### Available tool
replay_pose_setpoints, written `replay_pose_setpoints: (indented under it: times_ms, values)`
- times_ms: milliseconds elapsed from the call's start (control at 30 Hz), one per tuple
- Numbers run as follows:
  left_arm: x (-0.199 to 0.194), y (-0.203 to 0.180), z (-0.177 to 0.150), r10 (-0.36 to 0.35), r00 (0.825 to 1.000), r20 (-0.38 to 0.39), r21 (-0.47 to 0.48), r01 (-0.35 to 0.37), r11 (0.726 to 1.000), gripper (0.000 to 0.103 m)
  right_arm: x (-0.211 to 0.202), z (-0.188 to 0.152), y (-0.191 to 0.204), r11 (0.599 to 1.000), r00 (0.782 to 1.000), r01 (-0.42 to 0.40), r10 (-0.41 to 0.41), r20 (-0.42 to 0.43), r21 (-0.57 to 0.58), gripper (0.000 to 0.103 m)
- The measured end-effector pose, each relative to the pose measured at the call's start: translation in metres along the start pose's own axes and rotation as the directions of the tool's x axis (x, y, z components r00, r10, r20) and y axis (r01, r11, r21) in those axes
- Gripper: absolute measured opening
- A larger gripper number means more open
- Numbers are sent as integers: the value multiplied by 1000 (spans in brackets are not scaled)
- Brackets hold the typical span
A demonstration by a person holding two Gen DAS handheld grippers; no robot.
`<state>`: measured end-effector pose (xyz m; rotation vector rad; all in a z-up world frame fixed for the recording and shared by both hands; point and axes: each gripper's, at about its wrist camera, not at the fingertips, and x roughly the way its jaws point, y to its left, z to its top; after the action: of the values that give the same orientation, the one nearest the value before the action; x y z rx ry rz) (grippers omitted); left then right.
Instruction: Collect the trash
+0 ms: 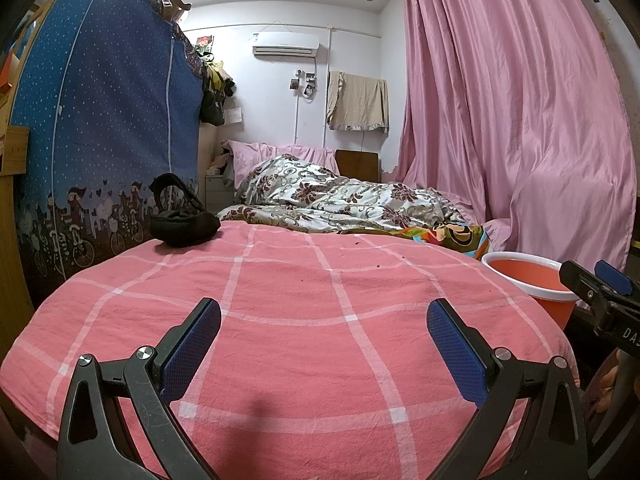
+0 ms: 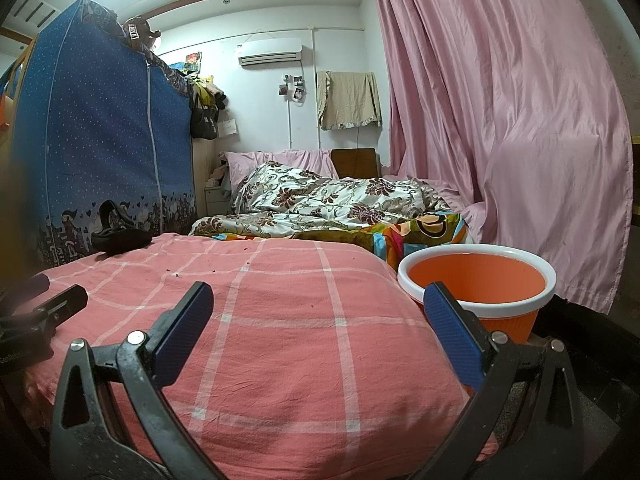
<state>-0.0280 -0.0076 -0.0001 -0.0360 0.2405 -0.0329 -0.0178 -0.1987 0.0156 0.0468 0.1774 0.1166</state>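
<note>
The orange plastic bucket with a white rim (image 2: 478,280) stood just off the right corner of the bed's foot, mouth up and low beside the mattress, probably so that scraps could be dropped straight in from the bed; its inside looked plain orange, and whether anything lay at the bottom could not be told. Left hand-held gripper (image 1: 324,328) hovered over the pink checked bedsheet (image 1: 304,320) toward the left of the bucket, blue pads spread wide with nothing between them. Right hand-held gripper (image 2: 318,320) hung nearer the bucket, its right finger overlapping the rim in the right wrist view, likewise spread and empty. Small dark crumbs (image 2: 176,274) were scattered on the sheet farther from the bucket, toward the crumpled floral quilt (image 2: 320,196); these read as the likely trash, though too small to identify. A black cloth item with a strap (image 1: 182,220) lay at the far-left edge of the sheet, well apart from the bucket; rubbish or belonging, unclear. With both grippers empty and the bucket's contents hidden, the scene suited either collecting under way or nearly done.
</note>
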Motion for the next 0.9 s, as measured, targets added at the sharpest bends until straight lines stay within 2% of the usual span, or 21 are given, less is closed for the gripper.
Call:
replay_pose_setpoints:
  times_ms: [900]
  values:
    - [-1,1,-1,-4,1000,-1,-5,4,1000,101,0,1,0,1000,1000,0,0,-2,0,103]
